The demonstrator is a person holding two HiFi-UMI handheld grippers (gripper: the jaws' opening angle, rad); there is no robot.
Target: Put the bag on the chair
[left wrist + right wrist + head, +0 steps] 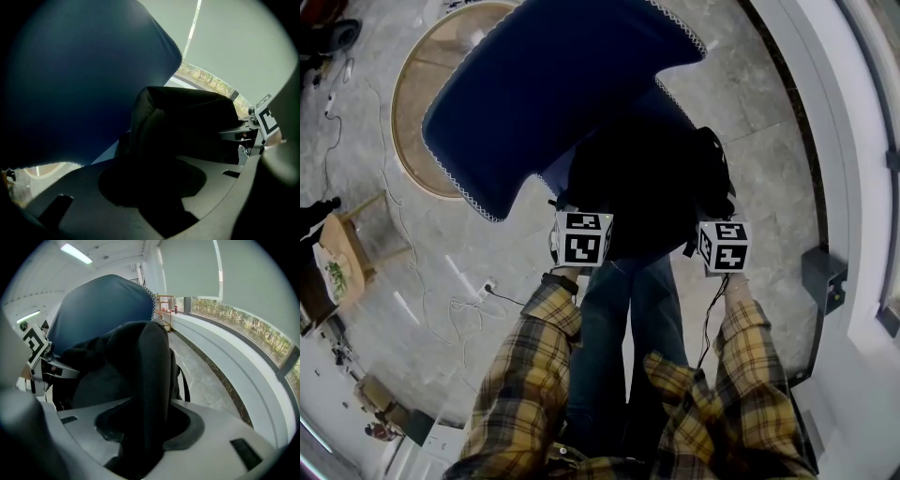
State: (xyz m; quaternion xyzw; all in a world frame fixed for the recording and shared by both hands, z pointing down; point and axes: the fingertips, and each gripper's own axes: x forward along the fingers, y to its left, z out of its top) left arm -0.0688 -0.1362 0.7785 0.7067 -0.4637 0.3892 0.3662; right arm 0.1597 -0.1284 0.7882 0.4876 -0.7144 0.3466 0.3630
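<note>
A black bag point(649, 178) sits against the dark blue padded chair point(544, 84), just in front of the person's jeans. My left gripper point(586, 214) is at the bag's left side and my right gripper point(718, 223) at its right side. In the left gripper view a dark fold of the bag point(187, 122) runs down between the jaws of the left gripper point(154, 187), with slack space around it. In the right gripper view a black strap of the bag point(145, 366) passes loosely through the right gripper point(145, 427), in front of the chair back point(98, 305). Both grippers look open.
A round wooden platform point(417, 94) lies under the chair. White cables point(469, 291) trail over the marble floor, near a small wooden table point(347, 248). A grey box point(825, 277) stands by the white window ledge point(225, 357) on the right.
</note>
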